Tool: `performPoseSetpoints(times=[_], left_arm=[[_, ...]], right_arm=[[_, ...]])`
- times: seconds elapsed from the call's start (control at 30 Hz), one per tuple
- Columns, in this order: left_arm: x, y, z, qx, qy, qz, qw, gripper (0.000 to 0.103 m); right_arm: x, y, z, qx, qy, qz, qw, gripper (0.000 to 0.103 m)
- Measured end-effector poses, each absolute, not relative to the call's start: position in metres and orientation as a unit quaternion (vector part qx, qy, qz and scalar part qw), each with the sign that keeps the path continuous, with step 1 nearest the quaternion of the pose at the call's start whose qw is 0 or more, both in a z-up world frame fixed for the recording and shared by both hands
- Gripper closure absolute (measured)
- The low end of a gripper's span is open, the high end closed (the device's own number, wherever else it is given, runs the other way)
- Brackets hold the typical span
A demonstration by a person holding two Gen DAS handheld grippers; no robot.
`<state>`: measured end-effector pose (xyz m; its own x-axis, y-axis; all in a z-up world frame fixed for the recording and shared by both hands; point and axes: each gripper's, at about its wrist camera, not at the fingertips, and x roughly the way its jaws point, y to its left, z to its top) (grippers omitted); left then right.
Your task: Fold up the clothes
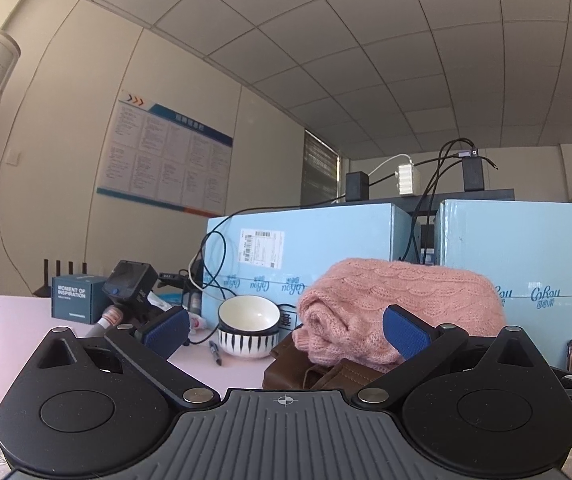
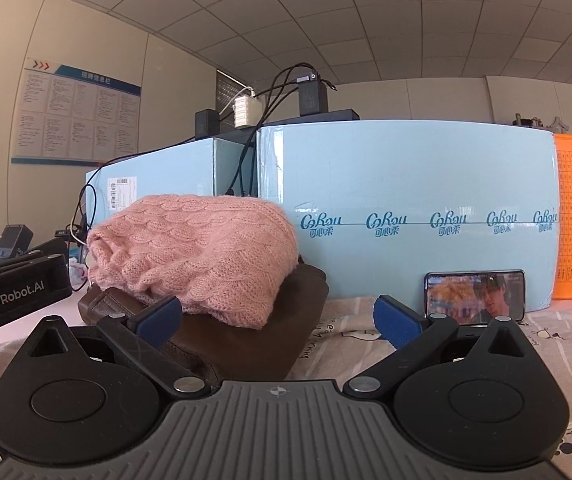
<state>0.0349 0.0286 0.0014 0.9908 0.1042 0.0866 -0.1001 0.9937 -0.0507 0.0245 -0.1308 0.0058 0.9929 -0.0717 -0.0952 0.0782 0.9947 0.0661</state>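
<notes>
A folded pink cable-knit sweater [image 1: 397, 304] lies on top of a folded brown garment [image 1: 317, 372] on the table. It also shows in the right wrist view [image 2: 202, 252], on the brown garment [image 2: 254, 344]. My left gripper [image 1: 286, 330] is open and empty, just short of the stack. My right gripper [image 2: 278, 322] is open and empty, its left finger close to the brown garment. The left gripper's black body [image 2: 14, 288] shows at the left of the right wrist view.
Light blue boxes [image 2: 405, 200] stand behind the stack. A phone [image 2: 473, 296] leans on one. A striped bowl [image 1: 248, 332], a pen [image 1: 214, 352], a dark box [image 1: 74, 296], a camera and cables lie at the left. A patterned cloth [image 2: 545, 344] covers the right.
</notes>
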Motion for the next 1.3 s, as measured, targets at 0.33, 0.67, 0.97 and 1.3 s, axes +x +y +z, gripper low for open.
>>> performPoseSetpoints(times=[0.33,0.67,0.97,1.3], left_arm=[[0.034,0.03,0.001,-0.026,-0.044,0.057,0.997,0.0],[0.034,0.03,0.001,-0.027,-0.043,0.063,0.997,0.0],[0.034,0.031,0.001,-0.027,-0.042,0.066,0.997,0.0],[0.034,0.032,0.001,-0.03,-0.042,0.068,0.996,0.0]], right_arm=[[0.017,-0.12,0.006,0.002,0.029,-0.015,0.999,0.0],[0.016,-0.118,0.006,0.0,0.03,-0.005,1.0,0.0],[0.016,-0.119,0.006,0.002,0.033,0.005,0.999,0.0],[0.016,-0.118,0.006,0.003,0.035,0.013,0.999,0.0]])
